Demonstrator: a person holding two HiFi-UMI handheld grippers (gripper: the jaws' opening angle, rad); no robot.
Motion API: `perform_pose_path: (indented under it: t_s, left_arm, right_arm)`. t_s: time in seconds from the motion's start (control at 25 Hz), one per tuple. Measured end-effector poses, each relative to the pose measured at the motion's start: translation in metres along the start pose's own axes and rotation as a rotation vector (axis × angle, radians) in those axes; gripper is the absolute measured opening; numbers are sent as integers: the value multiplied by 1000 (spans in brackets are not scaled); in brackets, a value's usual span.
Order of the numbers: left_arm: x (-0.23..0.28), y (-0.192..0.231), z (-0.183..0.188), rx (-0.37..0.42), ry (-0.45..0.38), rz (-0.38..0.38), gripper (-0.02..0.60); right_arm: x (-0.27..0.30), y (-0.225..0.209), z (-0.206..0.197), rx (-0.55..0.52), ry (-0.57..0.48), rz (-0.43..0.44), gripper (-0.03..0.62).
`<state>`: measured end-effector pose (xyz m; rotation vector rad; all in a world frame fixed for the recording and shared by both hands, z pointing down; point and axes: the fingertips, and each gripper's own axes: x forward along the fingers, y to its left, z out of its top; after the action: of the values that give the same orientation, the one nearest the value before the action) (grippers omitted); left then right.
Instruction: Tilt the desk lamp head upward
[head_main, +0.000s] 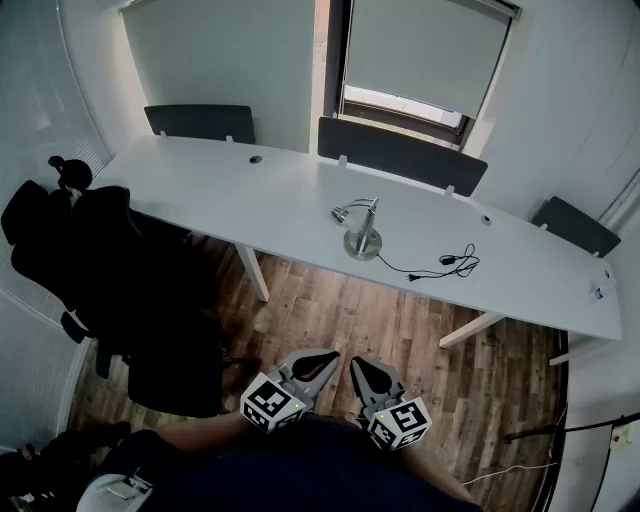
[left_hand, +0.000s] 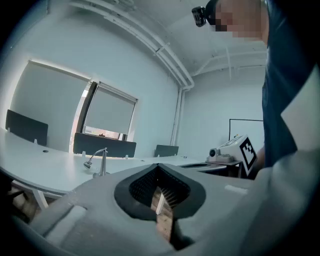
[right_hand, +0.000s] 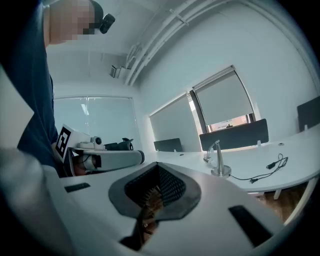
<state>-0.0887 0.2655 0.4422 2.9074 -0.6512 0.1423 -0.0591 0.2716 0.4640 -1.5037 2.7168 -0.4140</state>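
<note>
A small silver desk lamp (head_main: 361, 232) stands on a round base in the middle of the long white desk (head_main: 270, 205), its head (head_main: 341, 213) hanging down to the left on a curved neck. Its black cord (head_main: 440, 266) trails right along the desk. The lamp also shows far off in the left gripper view (left_hand: 100, 161) and the right gripper view (right_hand: 217, 160). Both grippers are held low by my body, well short of the desk. The left gripper (head_main: 322, 361) and the right gripper (head_main: 358, 367) are shut, with nothing between the jaws.
A black office chair (head_main: 110, 270) stands left of me beside the desk. Dark divider panels (head_main: 400, 150) line the desk's far edge, below blinds on the windows. Wooden floor (head_main: 380, 320) lies between me and the desk, whose white legs (head_main: 252, 270) come down near the lamp.
</note>
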Motion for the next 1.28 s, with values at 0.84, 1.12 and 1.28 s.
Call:
perform_pose_path:
  t_s: [0.84, 1.12, 1.28]
  left_arm:
    - [39, -9, 6, 17, -5, 68, 6]
    - [59, -3, 4, -11, -5, 112, 6]
    - [69, 23, 6, -7, -7, 118, 6]
  right_arm:
    - [-15, -35, 9, -11, -6, 80, 9]
    - [-12, -65, 11, -20, 4, 92, 10]
    - [6, -79, 11, -35, 26, 88, 11]
